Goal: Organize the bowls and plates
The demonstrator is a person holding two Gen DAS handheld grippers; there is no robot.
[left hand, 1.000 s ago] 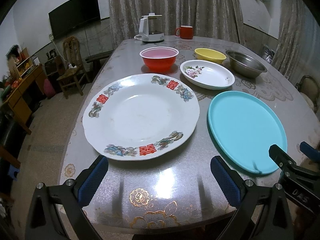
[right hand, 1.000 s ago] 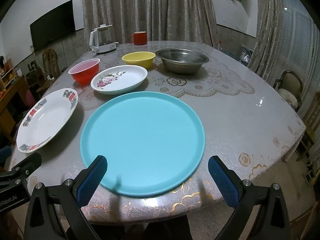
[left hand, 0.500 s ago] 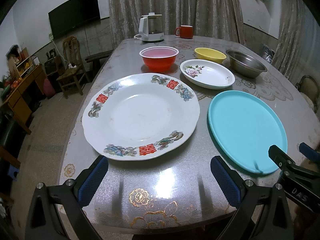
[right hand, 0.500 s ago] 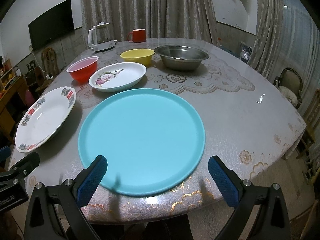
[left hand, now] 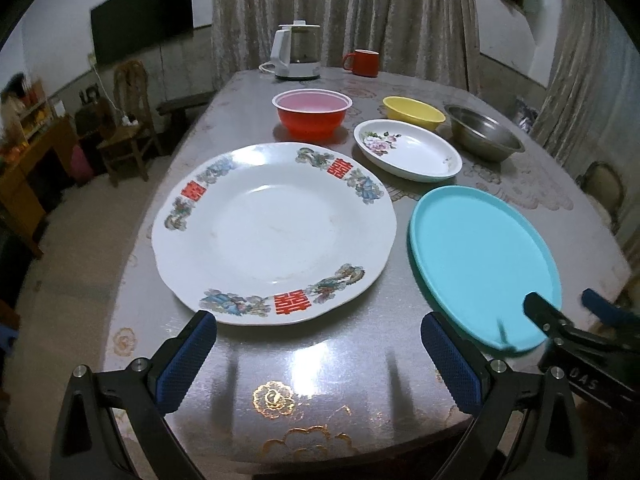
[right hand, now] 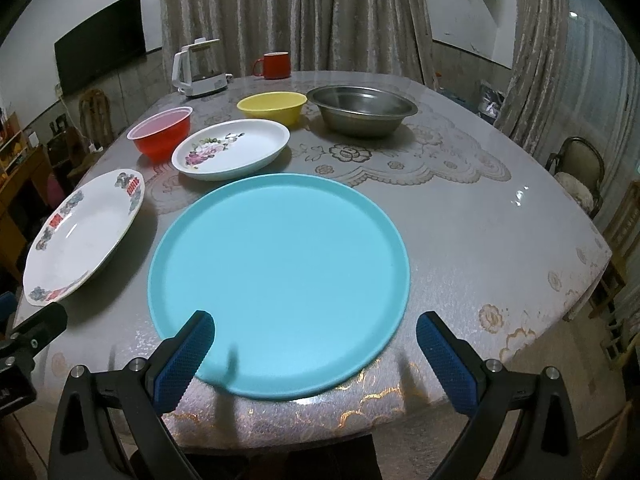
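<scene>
We see patterned table (right hand: 460,216), curtains (right hand: 280,12) behind, TV (left hand: 142,12) on left wall. Left to right: white plate (left hand: 276,232), red bowl (left hand: 312,114), flowered oval dish (left hand: 408,154), teal plate (right hand: 280,276), yellow bowl (right hand: 272,106), steel bowl (right hand: 364,110). Kettle (left hand: 296,54), mug (left hand: 364,63) at far edge. Our left gripper (left hand: 320,354) released, facing white plate; right gripper (right hand: 314,352) released, left finger overlapping teal plate.

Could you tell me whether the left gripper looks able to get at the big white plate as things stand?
Probably yes: the left gripper is open, facing the white plate, with only bare table between.
</scene>
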